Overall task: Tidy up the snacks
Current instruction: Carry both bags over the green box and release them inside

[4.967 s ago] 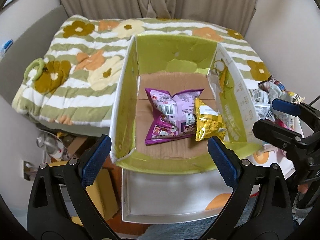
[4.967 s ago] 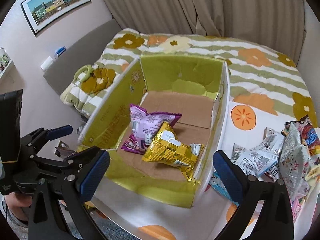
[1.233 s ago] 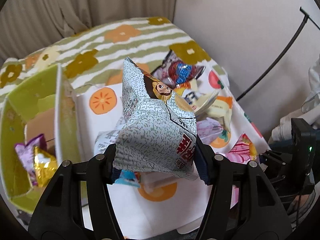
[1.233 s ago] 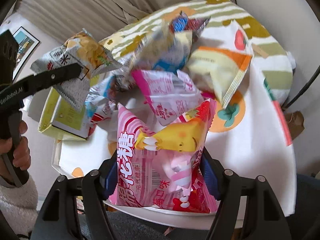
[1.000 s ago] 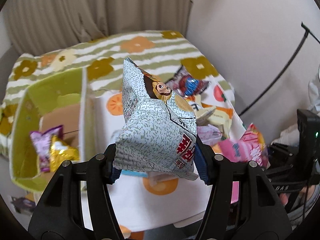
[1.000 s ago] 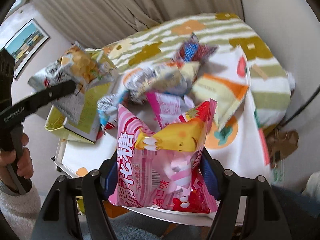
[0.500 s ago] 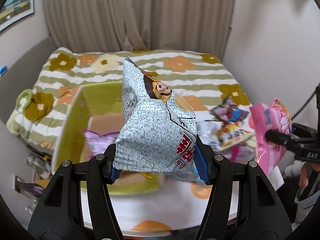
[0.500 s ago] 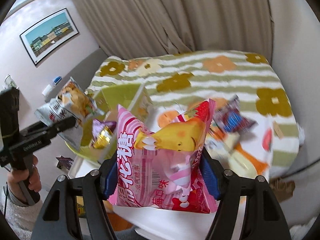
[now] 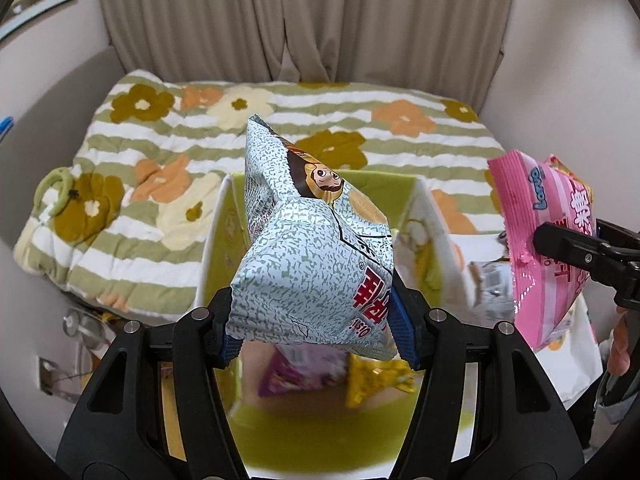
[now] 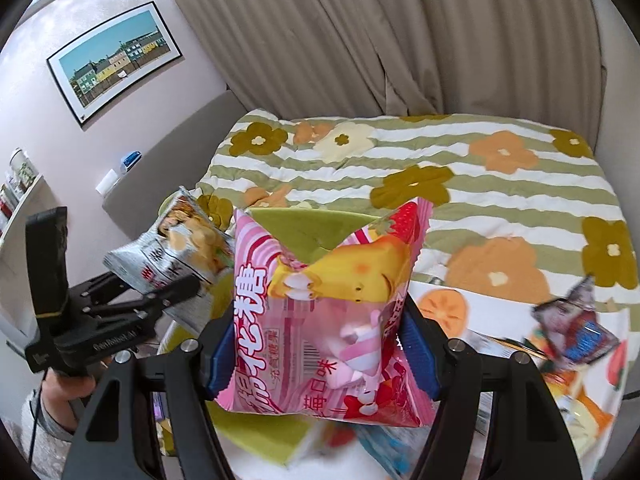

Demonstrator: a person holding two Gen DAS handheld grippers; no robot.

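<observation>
My left gripper [image 9: 318, 330] is shut on a grey speckled snack bag [image 9: 308, 256] and holds it above the green cardboard box [image 9: 320, 436]. A purple bag [image 9: 296, 372] and a gold bag [image 9: 376, 378] lie in the box under it. My right gripper [image 10: 320, 344] is shut on a pink marshmallow bag [image 10: 320, 312], held above the box's right side [image 10: 268, 436]. That pink bag [image 9: 544, 248] shows at the right of the left wrist view. The grey bag [image 10: 180, 240] and left gripper show at the left of the right wrist view.
More snack bags [image 10: 572, 332] lie on the white fruit-print cloth [image 10: 444, 304] to the right of the box. A flowered striped quilt [image 9: 168, 168] covers the bed behind. Curtains [image 9: 304, 20] hang at the back.
Both grippers have swung left from the snack pile, carrying their bags, and now hang over the green box.
</observation>
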